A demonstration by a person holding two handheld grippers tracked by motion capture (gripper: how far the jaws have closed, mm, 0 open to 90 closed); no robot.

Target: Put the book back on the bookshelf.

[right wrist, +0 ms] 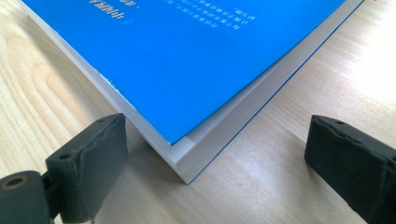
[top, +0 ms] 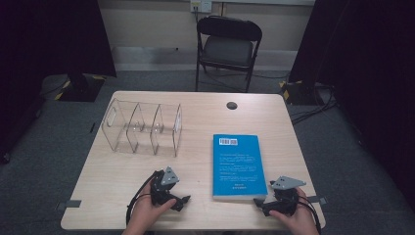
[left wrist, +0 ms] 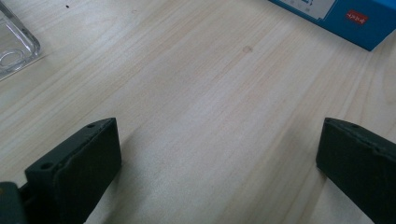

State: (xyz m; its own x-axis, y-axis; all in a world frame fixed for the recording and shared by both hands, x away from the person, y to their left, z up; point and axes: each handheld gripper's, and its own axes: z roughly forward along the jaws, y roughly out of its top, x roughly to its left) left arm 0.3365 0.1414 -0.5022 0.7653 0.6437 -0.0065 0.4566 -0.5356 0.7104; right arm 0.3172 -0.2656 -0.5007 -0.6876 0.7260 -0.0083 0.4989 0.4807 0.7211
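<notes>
blue book (right wrist: 187, 56): flat, glossy | table (left wrist: 196, 116): pale woodgrain | rack (top: 142, 127): clear acrylic

Table (top: 200, 205): pale wood top, lower centre of frame. On it: clear acrylic divider rack (top: 142, 128), upper left; blue book (top: 238, 165), lying flat, right of centre; small dark round cap (top: 232, 105) near far edge.

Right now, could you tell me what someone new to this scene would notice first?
The bright blue book lying flat on the right half of the pale wooden table catches the eye first, its near corner just ahead of the open right tongs. Next comes the clear acrylic divider rack standing on the table's left side. The left tongs rest open over bare wood between the two.
</notes>
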